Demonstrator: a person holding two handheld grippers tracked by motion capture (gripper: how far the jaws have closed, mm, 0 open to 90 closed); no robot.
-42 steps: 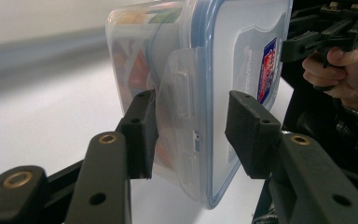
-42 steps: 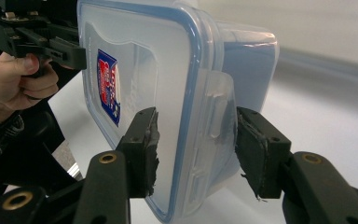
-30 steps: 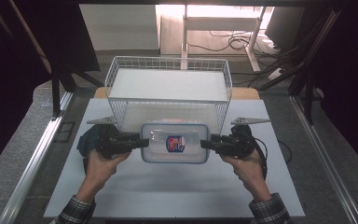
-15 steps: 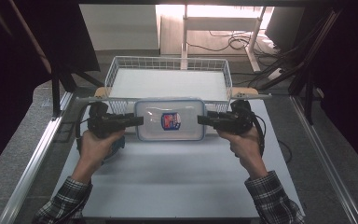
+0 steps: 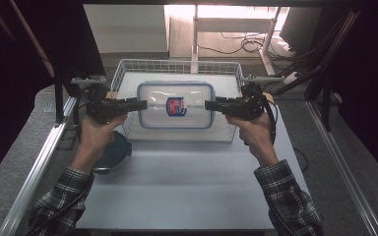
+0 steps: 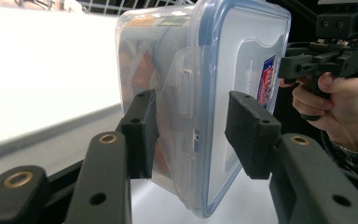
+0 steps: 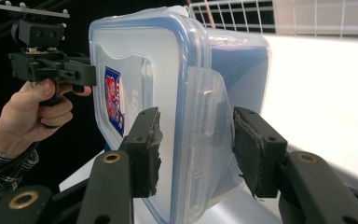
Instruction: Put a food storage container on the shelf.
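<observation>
1. While I hold the clear plastic container [image 5: 175,105] up above the white wire basket [image 5: 120,73], my left gripper [image 5: 142,104] has its left end and my right gripper [image 5: 209,105] its right end.
2. Seen in the left gripper view, my jaws straddle the side latch [image 6: 185,93] of the container, partly spread; I cannot tell whether both pads press on it.
3. Seen in the right gripper view, my jaws bracket the other latch [image 7: 209,126] the same way, lid on one side and tub on the other.
4. The blue-rimmed lid [image 5: 175,86] faces up, with a red and blue label [image 5: 175,106] in its middle.
5. A dark round object [image 5: 113,150] lies on the white table [image 5: 187,187] beside my left forearm.
</observation>
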